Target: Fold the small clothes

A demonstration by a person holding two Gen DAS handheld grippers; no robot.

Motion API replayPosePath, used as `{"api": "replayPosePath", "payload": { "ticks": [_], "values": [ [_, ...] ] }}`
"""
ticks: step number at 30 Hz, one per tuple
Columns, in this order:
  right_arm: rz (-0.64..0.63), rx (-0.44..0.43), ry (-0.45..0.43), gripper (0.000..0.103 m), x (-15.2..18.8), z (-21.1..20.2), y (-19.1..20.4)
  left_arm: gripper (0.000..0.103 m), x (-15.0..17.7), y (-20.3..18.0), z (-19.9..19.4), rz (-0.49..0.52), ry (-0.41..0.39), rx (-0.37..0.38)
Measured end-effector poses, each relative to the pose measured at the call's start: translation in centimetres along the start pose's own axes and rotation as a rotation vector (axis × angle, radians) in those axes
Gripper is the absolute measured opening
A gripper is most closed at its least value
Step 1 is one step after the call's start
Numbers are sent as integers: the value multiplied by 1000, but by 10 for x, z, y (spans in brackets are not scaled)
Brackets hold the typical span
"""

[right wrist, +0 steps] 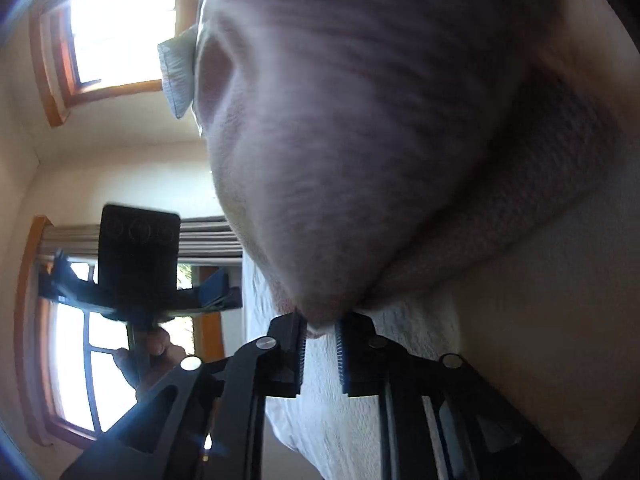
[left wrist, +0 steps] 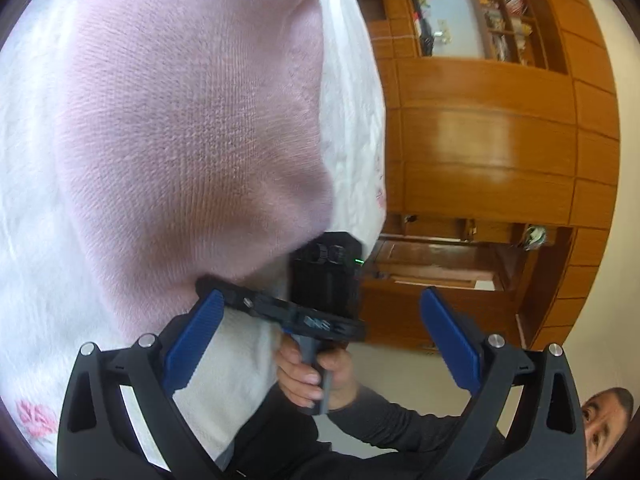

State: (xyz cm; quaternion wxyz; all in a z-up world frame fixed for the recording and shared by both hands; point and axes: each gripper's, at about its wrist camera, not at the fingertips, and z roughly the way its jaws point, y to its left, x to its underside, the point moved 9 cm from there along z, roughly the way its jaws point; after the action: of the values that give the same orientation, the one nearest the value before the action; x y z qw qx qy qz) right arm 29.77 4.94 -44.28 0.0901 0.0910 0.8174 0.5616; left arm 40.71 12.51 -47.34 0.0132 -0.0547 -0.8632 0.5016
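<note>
on my left, my left gripper [left wrist: 320,344] hangs wide open and empty beside the pink knit garment [left wrist: 192,128], which drapes over a white floral cover [left wrist: 352,120]. to the right, my right gripper [right wrist: 320,344] pinches the garment's lowest corner, nearer it.

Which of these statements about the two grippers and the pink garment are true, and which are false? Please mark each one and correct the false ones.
1. The left gripper is wide open and holds nothing. True.
2. The right gripper is wide open. False: its fingers are nearly closed, pinching a tip of the pink knit garment.
3. The garment is green. False: it is pale pink.
4. White bedding with pink flowers lies beneath the garment. True.
5. A hand holds the right gripper's handle. True.
</note>
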Motion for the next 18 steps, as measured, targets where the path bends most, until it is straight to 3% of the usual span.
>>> {"api": "replayPosePath", "payload": {
  "ticks": [1,2,5,7,8,9,11,12,13,14,18],
  "values": [
    [-40,13,7,30,5,-12,9,98,-2,10,6,-8,11,-34],
    [-91,9,18,47,11,-26,21,98,-4,21,9,-25,20,-59],
    [-275,97,-49,50,9,-80,50,98,0,20,12,-13,39,-37],
    [-365,211,-160,55,-18,-120,58,98,6,4,7,24,37,22],
    [-379,246,-189,63,-40,-129,57,98,8,-4,2,45,26,37],
    [-367,258,-183,71,-54,-134,51,98,9,-7,-3,58,13,44],
    [-330,268,-101,73,-74,-122,33,98,8,-13,-13,66,-14,51],
    [-308,271,-64,71,-75,-106,25,98,6,-14,-17,65,-25,42],
    [-283,246,-17,60,-65,-94,15,98,4,-15,-21,61,-32,32],
    [-253,232,13,6,-59,-85,6,98,2,-17,-24,61,-38,30],
    [-215,194,-23,7,-47,-115,5,98,-14,-42,-40,122,-71,62]
  ]
}}
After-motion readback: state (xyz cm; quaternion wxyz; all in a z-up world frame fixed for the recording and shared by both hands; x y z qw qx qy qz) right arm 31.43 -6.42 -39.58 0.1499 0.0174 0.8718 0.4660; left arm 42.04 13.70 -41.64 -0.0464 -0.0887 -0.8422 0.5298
